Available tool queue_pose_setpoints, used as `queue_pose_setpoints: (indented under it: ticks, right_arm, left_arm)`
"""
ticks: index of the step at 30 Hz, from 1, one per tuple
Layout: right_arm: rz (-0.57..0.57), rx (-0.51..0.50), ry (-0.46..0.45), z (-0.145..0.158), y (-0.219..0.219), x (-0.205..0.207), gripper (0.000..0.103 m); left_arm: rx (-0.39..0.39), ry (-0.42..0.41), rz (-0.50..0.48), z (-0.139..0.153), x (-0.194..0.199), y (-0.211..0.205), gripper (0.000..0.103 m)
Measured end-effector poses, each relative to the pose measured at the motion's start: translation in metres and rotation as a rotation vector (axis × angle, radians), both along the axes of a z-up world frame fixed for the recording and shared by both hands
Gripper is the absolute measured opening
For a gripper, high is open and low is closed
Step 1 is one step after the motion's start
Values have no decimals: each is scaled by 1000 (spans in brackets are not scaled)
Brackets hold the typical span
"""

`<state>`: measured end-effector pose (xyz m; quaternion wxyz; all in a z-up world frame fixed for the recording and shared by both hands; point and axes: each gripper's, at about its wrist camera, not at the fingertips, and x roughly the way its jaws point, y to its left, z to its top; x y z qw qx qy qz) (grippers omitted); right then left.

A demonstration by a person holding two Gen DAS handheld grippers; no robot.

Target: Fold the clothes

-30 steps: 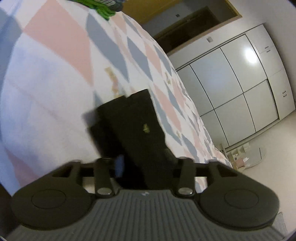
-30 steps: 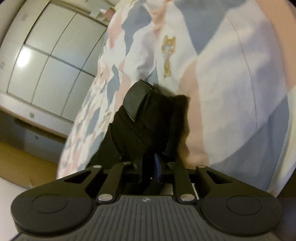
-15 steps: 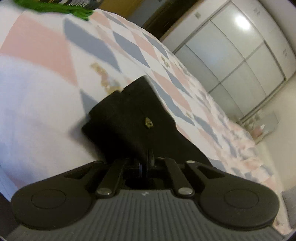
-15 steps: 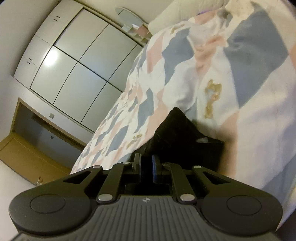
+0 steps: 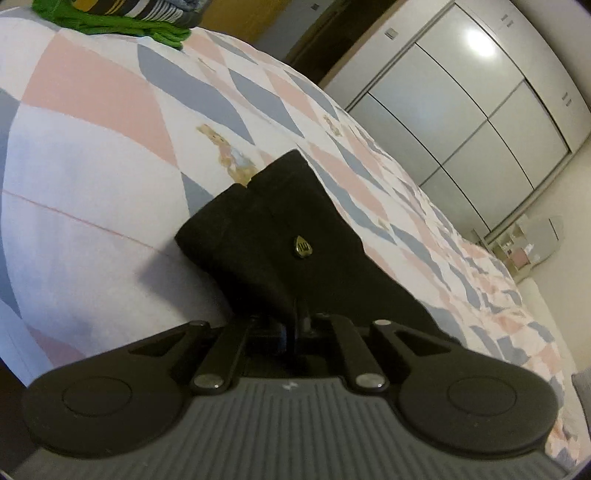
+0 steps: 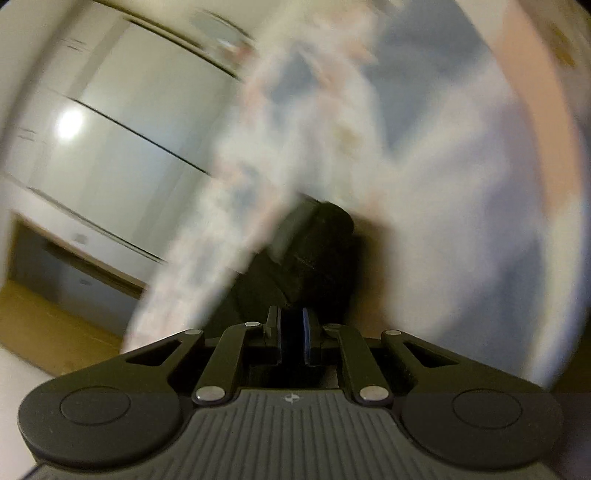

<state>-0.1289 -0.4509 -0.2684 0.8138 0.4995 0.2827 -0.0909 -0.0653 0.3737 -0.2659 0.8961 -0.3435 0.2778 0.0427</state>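
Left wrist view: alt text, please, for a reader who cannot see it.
The left tongs are shut on the near edge of a black garment lying on a bed quilt of pink, grey and white diamonds. Folded clothes sit at the far edge, white wardrobe doors beyond.

The left gripper (image 5: 295,325) pinches the near edge of a black garment (image 5: 280,236) (a small gold emblem on it), its jaws closed tight. The garment lies on a pink, grey and white quilt (image 5: 92,147); green clothing (image 5: 122,26) sits far back.
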Motion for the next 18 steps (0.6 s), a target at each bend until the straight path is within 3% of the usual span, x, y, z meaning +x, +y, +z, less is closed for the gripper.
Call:
queue_pose_setpoints:
  ticks: [2,5,8,10,12,14,16,18]
  right_arm:
    - [-21,26,3,-9,0,-2,10]
    - [-5,-22,-48,6,3,-6,10]
    - [49,-83,36,2,4,2,13]
    - [41,-110,76,3,7,4,48]
    - [43,-195,85,19,16,2,53]
    - [46,-300,104,37,25,0,54]
    - [26,-420,133,55,36,-5,55]
    - [25,-473,109,64,46,-13,56]
  left_arm:
    - [37,-18,-14,8,-1,-3,3]
    - [75,-11,-32,5,0,-4,6]
    - [92,2,-10,0,-2,-10,6]
    - [130,12,-5,10,-3,-14,10]
    - [168,14,6,21,-8,-14,15]
    - [158,22,54,28,-19,-4,26]
    - [152,36,100,34,-32,5,28]
    - [160,20,117,40,-41,8,26]
